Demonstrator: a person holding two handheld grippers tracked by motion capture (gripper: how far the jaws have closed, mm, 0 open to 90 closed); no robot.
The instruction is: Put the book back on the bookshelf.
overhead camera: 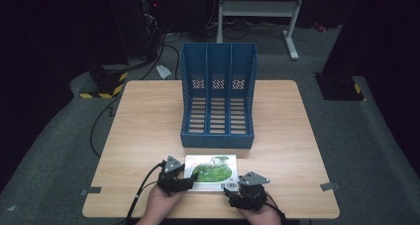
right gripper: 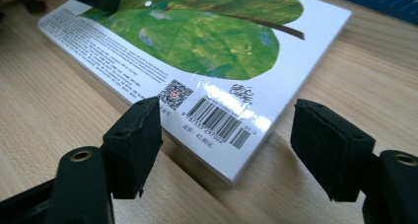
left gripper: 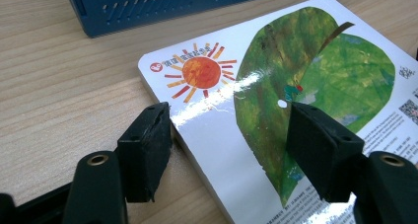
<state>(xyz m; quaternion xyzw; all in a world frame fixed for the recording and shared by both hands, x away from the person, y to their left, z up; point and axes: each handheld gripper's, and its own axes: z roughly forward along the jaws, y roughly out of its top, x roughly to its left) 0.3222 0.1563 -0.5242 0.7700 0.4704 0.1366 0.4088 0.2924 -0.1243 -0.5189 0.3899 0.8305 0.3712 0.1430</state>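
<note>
Book (overhead camera: 212,172) lying flat at the worktop's (overhead camera: 143,136) near edge, in front of the blue file rack (overhead camera: 218,98). Left hand-held gripper (left gripper: 229,130), jaws wide, straddles its sun-printed corner; right hand-held gripper (right gripper: 226,135), jaws wide, frames the barcode corner, price reading 42.80.

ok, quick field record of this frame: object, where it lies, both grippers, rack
object: picture book, flat, back cover up with barcode and green leaf art
place: near edge of wooden table, just in front of the rack
left gripper: open, jaws straddling the book's edge, one over the cover
right gripper: open, jaws either side of the barcode corner
rack: blue file rack, three slots, all empty
</note>
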